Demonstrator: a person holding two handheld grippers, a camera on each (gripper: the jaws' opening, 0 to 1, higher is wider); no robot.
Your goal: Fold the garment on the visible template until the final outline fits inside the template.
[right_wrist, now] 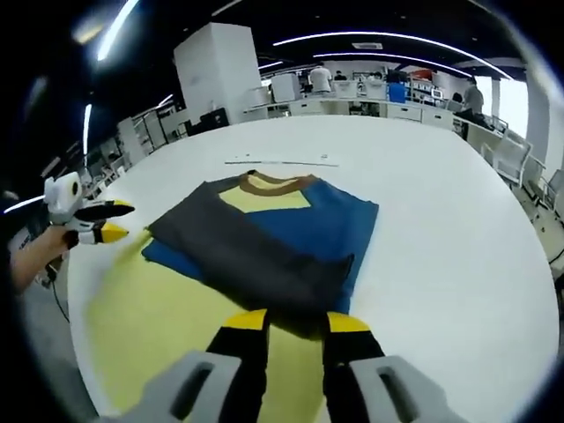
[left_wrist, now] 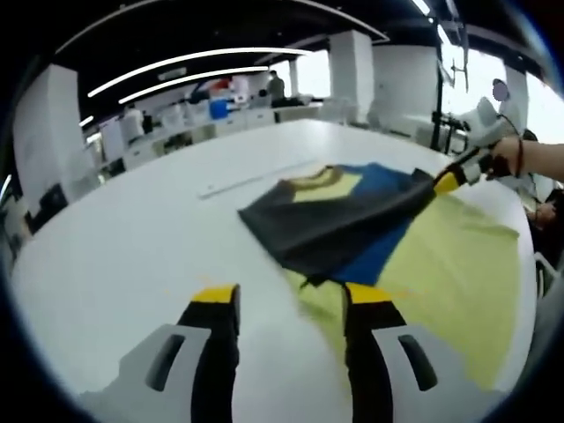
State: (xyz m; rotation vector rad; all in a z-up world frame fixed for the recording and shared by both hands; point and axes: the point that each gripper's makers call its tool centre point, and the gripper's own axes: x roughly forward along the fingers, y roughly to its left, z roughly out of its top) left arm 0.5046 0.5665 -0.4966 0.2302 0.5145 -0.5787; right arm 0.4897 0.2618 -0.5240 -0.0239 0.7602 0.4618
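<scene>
The garment (right_wrist: 264,233), a soft shirt in dark grey, blue and pale yellow with a brown collar, lies partly folded on the pale yellow template (right_wrist: 159,326) that is spread over the white table (right_wrist: 441,229). In the right gripper view a grey layer is doubled over the blue body, and its near edge runs right under my right gripper (right_wrist: 295,322); the black jaws with yellow tips stand a little apart with the cloth between or just below them, and I cannot tell whether they pinch it or merely hover. In the left gripper view my left gripper (left_wrist: 291,295) has its jaws spread wide and holds nothing, low over the table with one tip at the template's near edge. In the same view the right gripper shows at the far corner of the shirt, its tip at the grey edge. The fabric looks light and limp, so I judge it will sag, drag and crease if lifted by a single point; the best hold is on a doubled edge or corner, both layers together, keeping the cloth low. A thin white strip (right_wrist: 282,161) lies beyond the collar. My left hand (right_wrist: 40,247) reaches in level from the side.
</scene>
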